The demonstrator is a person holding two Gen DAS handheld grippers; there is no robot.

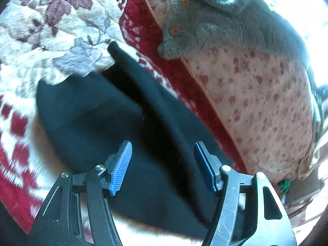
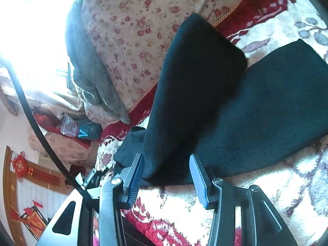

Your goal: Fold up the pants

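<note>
The black pants (image 2: 235,106) lie folded over on the floral blanket (image 1: 51,30): soft, limp knit, light, best pinched at a hem edge. Left tool (image 1: 163,164) gapes wide above them; right tool (image 2: 167,176) stands apart, empty.

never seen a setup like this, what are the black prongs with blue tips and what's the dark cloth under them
Those prongs belong to two hand-held tools, one in each of a person's hands, each with a camera looking along its fingers. One picture looks past the left tool, the other past the right tool. The dark cloth is a pair of black pants, partly folded, lying on a red and cream flowered blanket. Behind it sit a rose-print cushion and a grey fleece garment. Both tools stand open over the pants; neither holds anything.
</note>
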